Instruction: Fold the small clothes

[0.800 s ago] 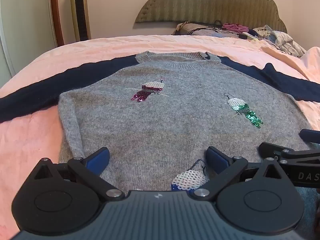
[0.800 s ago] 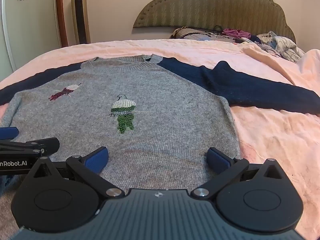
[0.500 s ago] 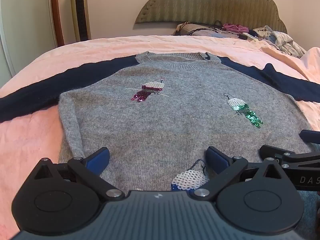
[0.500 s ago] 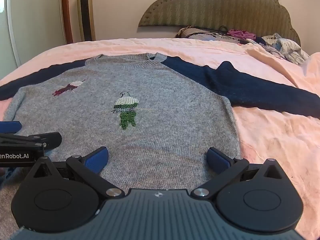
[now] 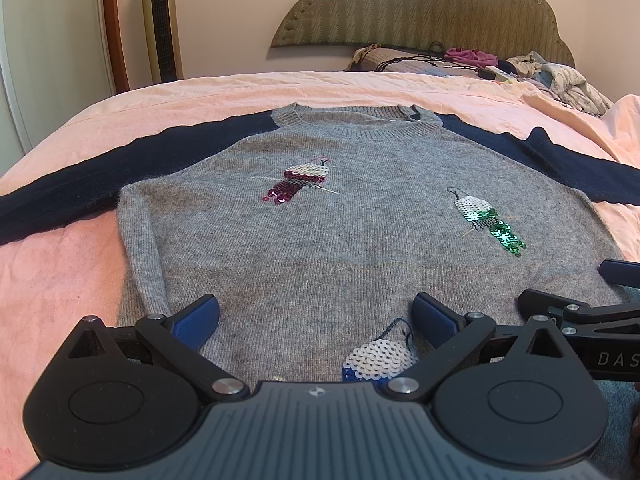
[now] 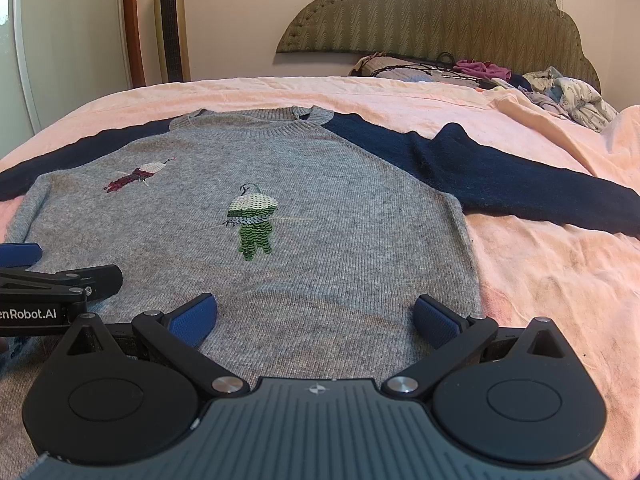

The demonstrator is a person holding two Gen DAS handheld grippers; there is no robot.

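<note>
A grey knit sweater with navy sleeves and sequin birds lies flat, front up, on the pink bed; it also shows in the right wrist view. Its left sleeve and right sleeve are spread outward. My left gripper is open and empty, low over the sweater's lower hem near a white and blue sequin bird. My right gripper is open and empty over the hem's right part. Each gripper shows at the edge of the other's view.
The pink bedsheet is wrinkled on the right. A pile of clothes and cords lies by the green headboard. A tower fan and a wooden frame stand at the back left wall.
The right gripper has shifted slightly, so the sweater sits a little further right in its view. The left gripper has barely moved. Both stay open.
</note>
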